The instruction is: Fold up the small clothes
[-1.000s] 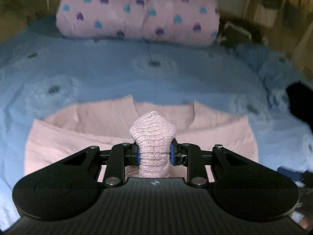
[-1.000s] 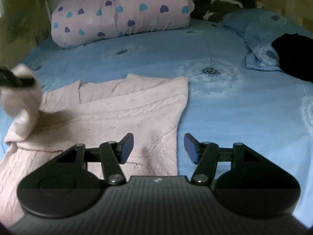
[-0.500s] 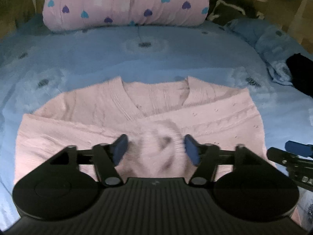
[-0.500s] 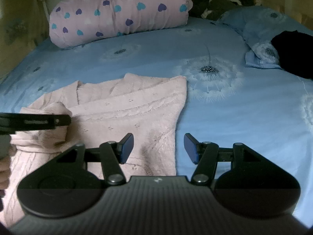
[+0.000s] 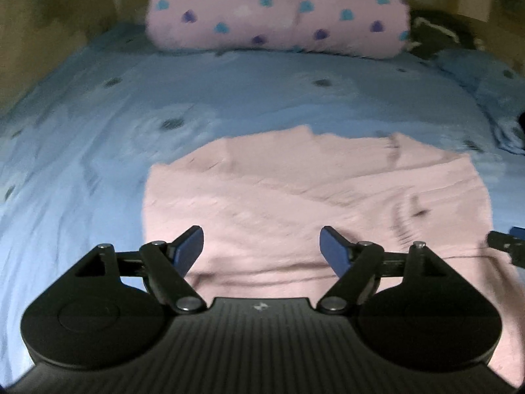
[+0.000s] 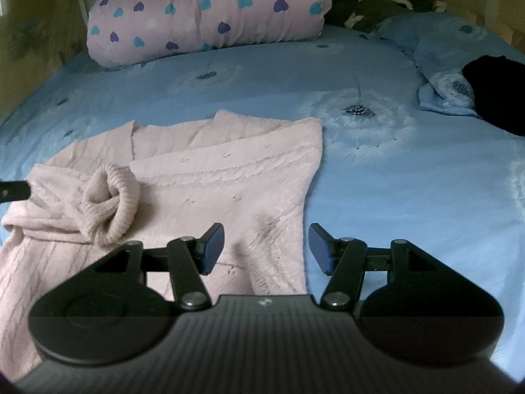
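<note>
Your left claw (image 5: 262, 246) stands wide open above the near part of the pink sweater (image 5: 315, 197); its jaws have just been opening, and nothing is pinched between the blue pads (image 5: 188, 248). Only flat knit shows between them, and that view is smeared by motion.

Your right claw (image 6: 266, 246) is part open and holds nothing. Its left pad hangs over the sweater's right edge, its right pad over bare blue bedsheet (image 6: 393, 180), so the hem line runs down between the two.

The sweater (image 6: 229, 177) lies flat on the bed, neckline toward the far end, near the front and left of the right wrist view. One sleeve is folded across the chest, its ribbed cuff (image 6: 111, 203) lying loose and curled open on the body, left of the right claw and apart from it. At the left edge of that view a black tip of your left claw (image 6: 14, 190) shows just beside the folded sleeve; whether it touches the knit I cannot tell.

A pink bolster with hearts (image 6: 206, 13) lies across the head of the bed. A black cloth (image 6: 495, 92) sits on a blue pillow (image 6: 443, 88) at the far right, well apart from the sweater.
</note>
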`<state>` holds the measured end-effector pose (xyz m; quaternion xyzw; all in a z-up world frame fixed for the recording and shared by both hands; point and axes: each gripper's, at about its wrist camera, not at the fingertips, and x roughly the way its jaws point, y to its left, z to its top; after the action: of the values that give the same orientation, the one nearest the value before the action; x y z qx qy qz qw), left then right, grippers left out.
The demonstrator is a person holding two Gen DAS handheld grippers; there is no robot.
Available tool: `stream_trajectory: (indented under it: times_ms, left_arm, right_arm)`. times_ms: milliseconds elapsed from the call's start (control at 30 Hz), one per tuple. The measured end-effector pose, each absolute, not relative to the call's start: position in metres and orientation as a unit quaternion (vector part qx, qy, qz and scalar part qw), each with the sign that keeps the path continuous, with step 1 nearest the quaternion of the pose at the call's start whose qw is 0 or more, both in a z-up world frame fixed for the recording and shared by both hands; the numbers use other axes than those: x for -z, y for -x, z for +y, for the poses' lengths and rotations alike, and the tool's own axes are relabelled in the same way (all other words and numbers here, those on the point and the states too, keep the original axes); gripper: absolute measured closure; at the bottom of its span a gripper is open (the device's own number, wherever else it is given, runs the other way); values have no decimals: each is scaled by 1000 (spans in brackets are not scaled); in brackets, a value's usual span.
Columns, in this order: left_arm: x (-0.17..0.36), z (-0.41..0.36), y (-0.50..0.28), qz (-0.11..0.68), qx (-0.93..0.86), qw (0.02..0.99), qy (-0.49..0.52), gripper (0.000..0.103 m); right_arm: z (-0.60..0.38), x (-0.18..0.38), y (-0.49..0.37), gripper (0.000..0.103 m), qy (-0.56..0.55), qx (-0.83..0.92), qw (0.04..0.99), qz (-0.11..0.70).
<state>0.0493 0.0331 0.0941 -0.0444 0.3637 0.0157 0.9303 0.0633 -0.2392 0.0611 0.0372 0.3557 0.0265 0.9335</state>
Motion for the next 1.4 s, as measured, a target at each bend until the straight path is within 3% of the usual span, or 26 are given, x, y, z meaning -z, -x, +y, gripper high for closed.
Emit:
stream_trajectory:
  times_ms: [267,400,667,800,1100,1200,1333,1400]
  left_arm:
    - [-55,57,-47,377,-16,925,55,21]
    - [-45,54,-48,364,-8,930,37,21]
    - [-37,51,-56,357,5,934,29,21]
    - [-37,53,-56,357,8,933,38,21]
    - [-37,54,-54,357,7,933,35,21]
    - [-35,54,-54,358,5,933,30,21]
    - [-34,53,-54,359,1,933,25,21]
    - [-33,54,-54,359,-1,933,23,21]
  right_arm:
    - [-205,-70,-52,44,-69,-78,934,342]
    - [-171,-76,-51,56,-73,-132,927,344]
    - [-119,-72,-80,57,-53,-154,923,348]
    - [-107,-59,-99,72,-52,-162,917,361]
    - [-125,-52,-105,76,-78,-105,919,372]
    - [-154,-44,-105,86,-167,-99,905,378]
    - [-200,-34,-106,87,-366,-157,844,360]
    - [-214,-39,-101,87,-387,-160,844,335]
